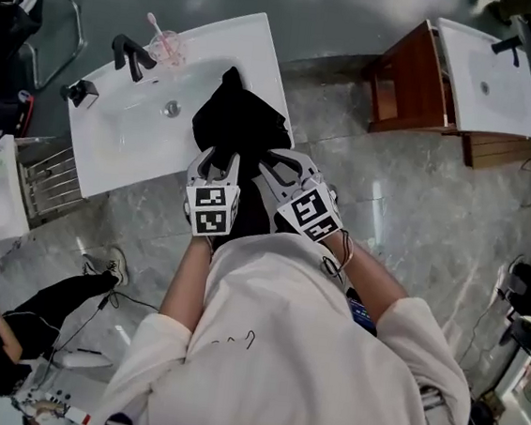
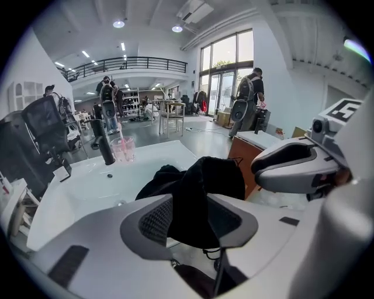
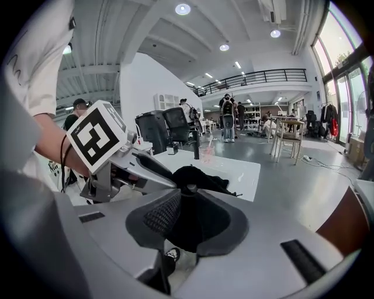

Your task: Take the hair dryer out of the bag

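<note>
From the head, looks steeply down on the washbasin at upper left. In both gripper views, looks close and low across the black bag toward the same basin.

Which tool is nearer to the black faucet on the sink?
Left. The left tool is at the black bag on the side toward the faucet; the right tool is beside it, farther from the faucet.

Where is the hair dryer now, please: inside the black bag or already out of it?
Apparently inside: no hair dryer shows outside the black bag, which lies bunched across the washbasin's edge; its contents are hidden.
</note>
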`<control>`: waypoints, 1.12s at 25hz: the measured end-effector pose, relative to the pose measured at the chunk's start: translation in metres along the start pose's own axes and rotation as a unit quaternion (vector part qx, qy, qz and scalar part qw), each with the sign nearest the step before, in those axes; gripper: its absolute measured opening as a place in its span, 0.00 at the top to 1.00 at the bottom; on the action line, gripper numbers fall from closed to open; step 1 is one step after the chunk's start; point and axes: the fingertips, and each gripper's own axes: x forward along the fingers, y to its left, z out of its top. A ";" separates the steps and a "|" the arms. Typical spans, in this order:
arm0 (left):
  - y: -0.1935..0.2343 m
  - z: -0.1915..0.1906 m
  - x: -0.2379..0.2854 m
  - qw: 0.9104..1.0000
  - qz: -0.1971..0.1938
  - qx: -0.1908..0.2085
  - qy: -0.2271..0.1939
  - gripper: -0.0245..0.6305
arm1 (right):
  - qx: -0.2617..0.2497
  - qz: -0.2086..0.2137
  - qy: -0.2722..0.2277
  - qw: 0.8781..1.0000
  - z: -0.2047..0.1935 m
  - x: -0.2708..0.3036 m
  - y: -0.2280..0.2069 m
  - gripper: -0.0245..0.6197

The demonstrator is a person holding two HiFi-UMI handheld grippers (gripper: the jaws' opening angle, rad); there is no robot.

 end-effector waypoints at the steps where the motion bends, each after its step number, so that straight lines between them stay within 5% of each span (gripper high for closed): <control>1: 0.003 -0.002 0.000 1.000 0.001 -0.001 0.000 0.68 | 0.003 0.004 0.005 1.000 -0.002 0.004 0.002 0.85; 16: 0.056 -0.026 0.004 0.999 0.023 -0.042 0.015 0.87 | 0.014 0.049 0.056 0.997 -0.008 0.058 0.035 0.85; 28: 0.094 -0.014 0.039 0.999 -0.024 -0.037 0.014 0.88 | 0.023 0.029 0.091 0.995 -0.007 0.097 0.043 0.85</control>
